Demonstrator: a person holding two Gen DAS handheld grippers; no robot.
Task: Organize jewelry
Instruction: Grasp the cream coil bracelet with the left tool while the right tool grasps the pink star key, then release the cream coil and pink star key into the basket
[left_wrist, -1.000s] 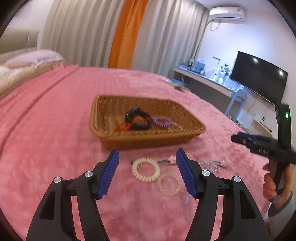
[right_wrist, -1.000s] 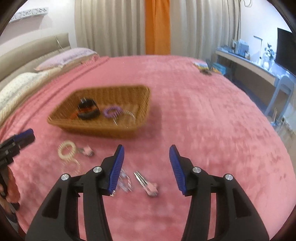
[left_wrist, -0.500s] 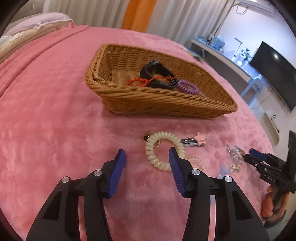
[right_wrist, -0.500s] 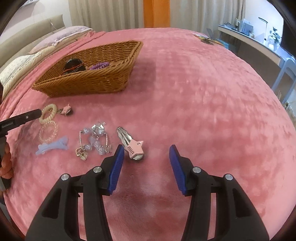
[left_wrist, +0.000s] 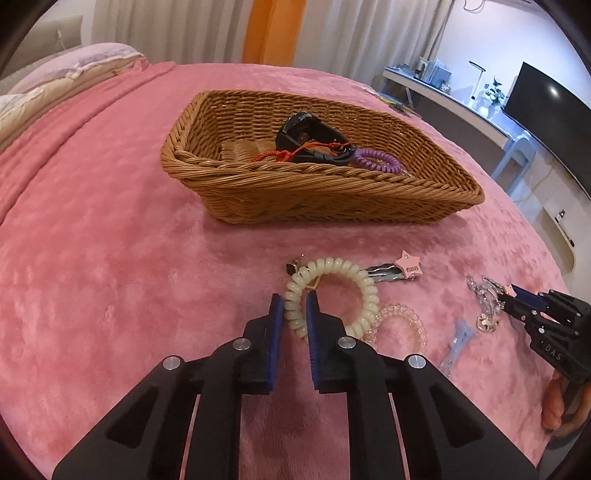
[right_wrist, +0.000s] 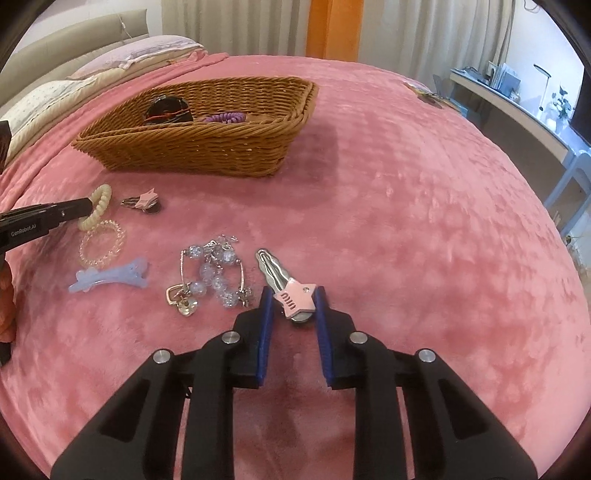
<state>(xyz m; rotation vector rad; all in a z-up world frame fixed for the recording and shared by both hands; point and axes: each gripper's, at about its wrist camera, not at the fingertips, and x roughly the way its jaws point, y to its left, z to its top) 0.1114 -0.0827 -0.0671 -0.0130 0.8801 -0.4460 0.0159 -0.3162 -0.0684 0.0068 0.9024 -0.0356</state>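
Observation:
A wicker basket (left_wrist: 332, 199) on the pink bedspread holds a black band (left_wrist: 310, 136), a red cord and a purple coil tie (left_wrist: 376, 162). My left gripper (left_wrist: 295, 299) is shut on the cream coil hair tie (left_wrist: 332, 269), which lies on the bed. My right gripper (right_wrist: 293, 295) is shut on the star end of a pink star hair clip (right_wrist: 295, 295), which lies on the bed. The basket (right_wrist: 192, 144) also shows in the right wrist view.
On the bed lie a clear pink coil tie (right_wrist: 101, 243), a pale blue clip (right_wrist: 109, 280), a crystal bead bracelet (right_wrist: 214, 277) and a second pink star clip (left_wrist: 402, 269). A desk (left_wrist: 461, 107) and a TV (left_wrist: 546, 110) stand at the right.
Both grippers moved down and forward to the bed and closed: the left onto the cream coil tie, the right onto the pink star clip.

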